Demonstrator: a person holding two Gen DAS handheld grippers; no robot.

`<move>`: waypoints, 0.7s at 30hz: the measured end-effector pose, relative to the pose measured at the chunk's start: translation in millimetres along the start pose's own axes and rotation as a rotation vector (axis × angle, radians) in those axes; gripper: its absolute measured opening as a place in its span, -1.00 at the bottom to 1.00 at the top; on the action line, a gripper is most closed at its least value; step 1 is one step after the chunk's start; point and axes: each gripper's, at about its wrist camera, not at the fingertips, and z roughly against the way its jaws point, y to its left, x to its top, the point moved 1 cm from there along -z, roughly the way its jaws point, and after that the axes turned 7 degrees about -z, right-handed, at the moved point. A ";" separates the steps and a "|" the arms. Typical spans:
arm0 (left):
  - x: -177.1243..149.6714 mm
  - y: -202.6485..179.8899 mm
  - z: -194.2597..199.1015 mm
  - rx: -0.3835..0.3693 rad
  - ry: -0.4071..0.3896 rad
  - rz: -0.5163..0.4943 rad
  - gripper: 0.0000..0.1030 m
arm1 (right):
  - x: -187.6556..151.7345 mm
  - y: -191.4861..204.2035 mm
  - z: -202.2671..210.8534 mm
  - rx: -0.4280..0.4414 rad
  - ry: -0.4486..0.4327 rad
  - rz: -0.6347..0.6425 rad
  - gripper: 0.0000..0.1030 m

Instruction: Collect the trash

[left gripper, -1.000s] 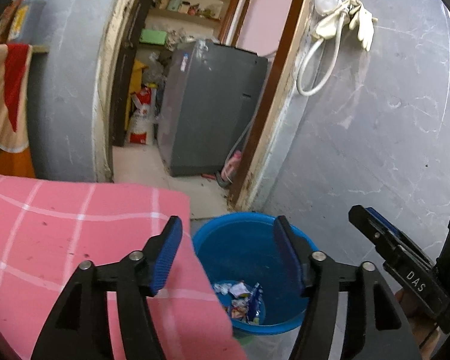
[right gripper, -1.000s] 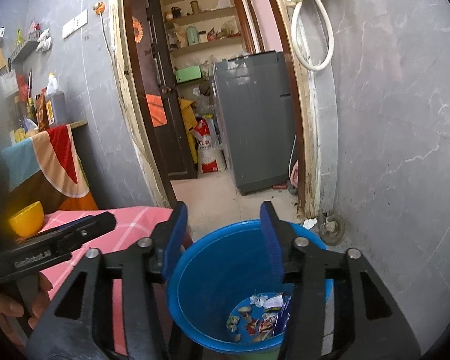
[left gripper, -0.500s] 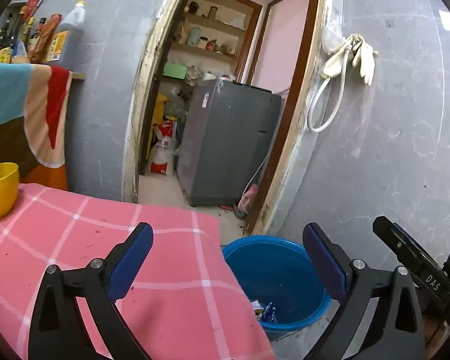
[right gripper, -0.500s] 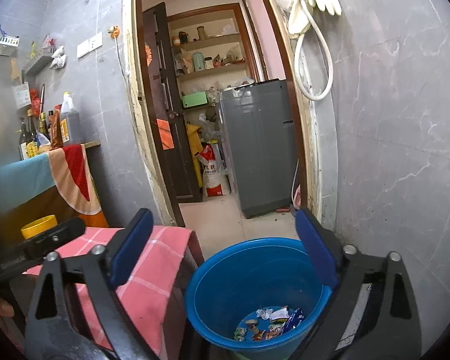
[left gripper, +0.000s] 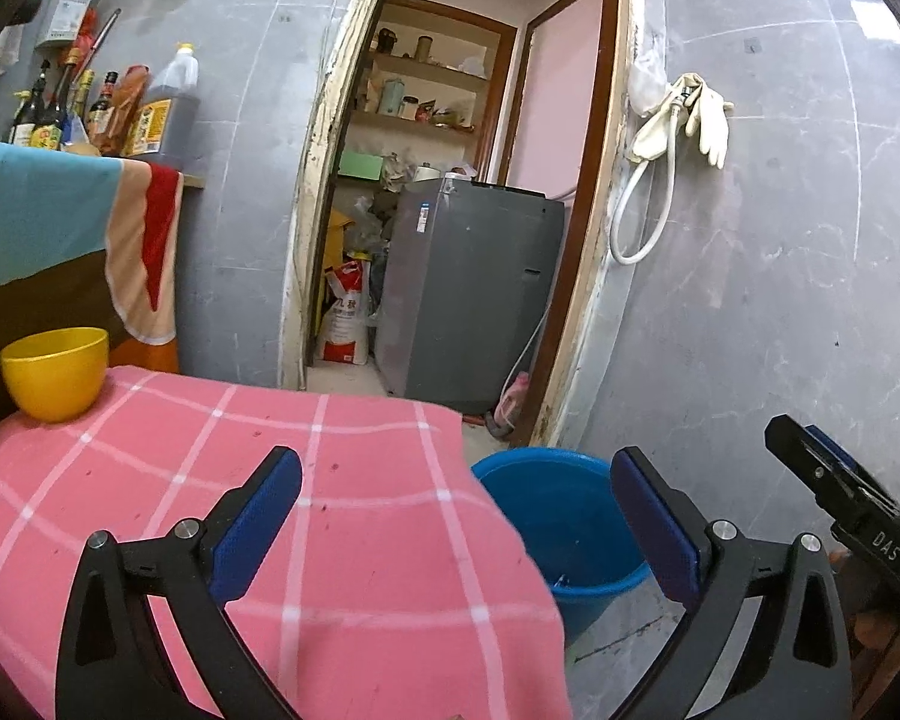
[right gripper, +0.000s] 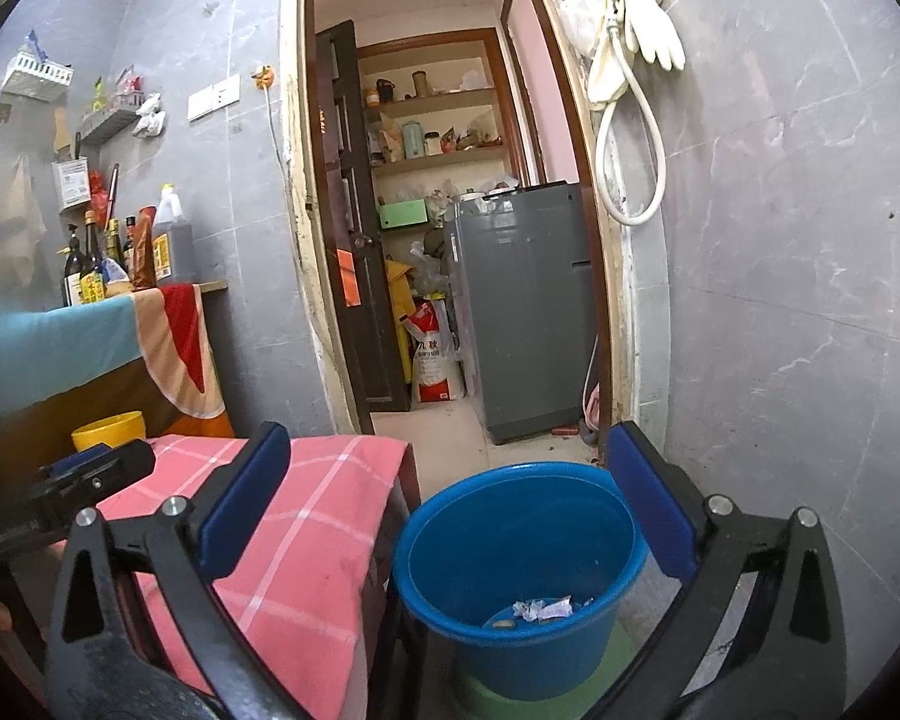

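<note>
Right wrist view: crumpled wrappers (right gripper: 543,609) lie in the blue bucket (right gripper: 519,576) at lower centre, likely dropped there. Both the right gripper (right gripper: 447,501) and the left gripper (left gripper: 456,525) have just spread their fingers wide, empty.

bucket (left gripper: 561,516) partly behind pink cloth (left gripper: 330,510) (trash hidden), sack print unreadable

One blue bucket (right gripper: 513,546), one yellow bowl (left gripper: 54,373), one pink checked cloth (left gripper: 342,516), one grey washing machine (left gripper: 471,294), one white hose (left gripper: 636,222) and two grippers.

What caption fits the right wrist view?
Open hand-held gripper above blue bucket holding trash, beside pink cloth.
</note>
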 end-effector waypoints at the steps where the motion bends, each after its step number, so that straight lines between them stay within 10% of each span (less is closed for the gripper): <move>1: -2.2 0.8 2.9 0.003 0.001 -0.004 0.96 | -2.7 2.1 4.3 -0.001 -0.002 0.004 1.00; 21: -59.1 1.5 87.8 0.121 -0.038 -0.025 0.96 | -54.0 32.6 84.6 -0.030 -0.058 0.048 1.00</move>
